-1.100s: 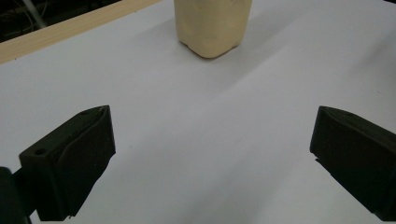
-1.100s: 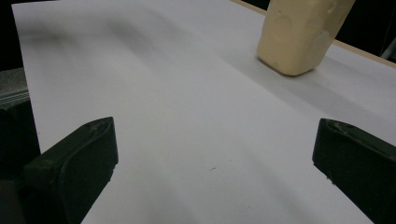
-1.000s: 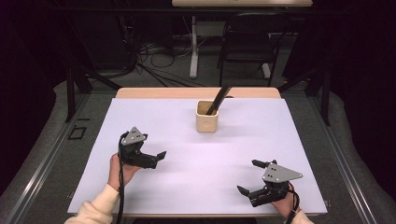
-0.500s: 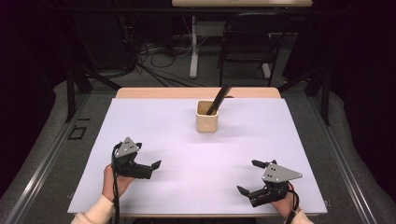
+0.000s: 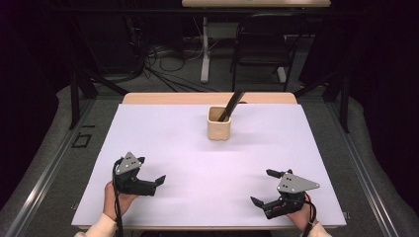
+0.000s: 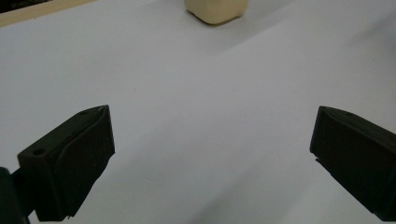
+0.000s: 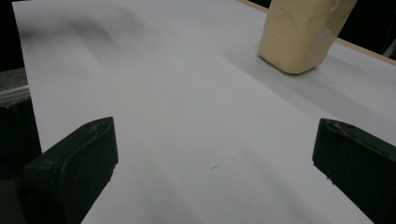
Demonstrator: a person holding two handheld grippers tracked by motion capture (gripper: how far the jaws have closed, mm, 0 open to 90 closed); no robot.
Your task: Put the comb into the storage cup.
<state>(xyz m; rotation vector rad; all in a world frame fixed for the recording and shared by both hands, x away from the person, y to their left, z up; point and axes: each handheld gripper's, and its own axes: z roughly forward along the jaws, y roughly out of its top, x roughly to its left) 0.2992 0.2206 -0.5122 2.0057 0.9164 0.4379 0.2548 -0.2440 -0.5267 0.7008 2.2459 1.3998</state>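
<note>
A cream cup [image 5: 219, 124] stands upright at the far middle of the white mat [image 5: 197, 158], with a black stick-like tool [image 5: 232, 104] leaning out of it to the right. My left gripper [image 5: 150, 170] rests low at the near left, open and empty. My right gripper [image 5: 261, 186] rests at the near right, also open and empty. In the left gripper view the jaws of the left gripper [image 6: 212, 154] stand wide apart over bare mat, with the cup [image 6: 215, 10] far ahead. Past the right gripper [image 7: 215, 163] the cup [image 7: 303, 35] sits at the upper right.
The mat covers most of a wooden table [image 5: 207, 98], whose bare strip shows along the far edge. Grey floor runs along both sides. A dark chair [image 5: 262, 44] and cables lie beyond the table.
My left gripper has drawn back toward the near edge and slightly left, staying open. The right gripper and the cup have not moved.
</note>
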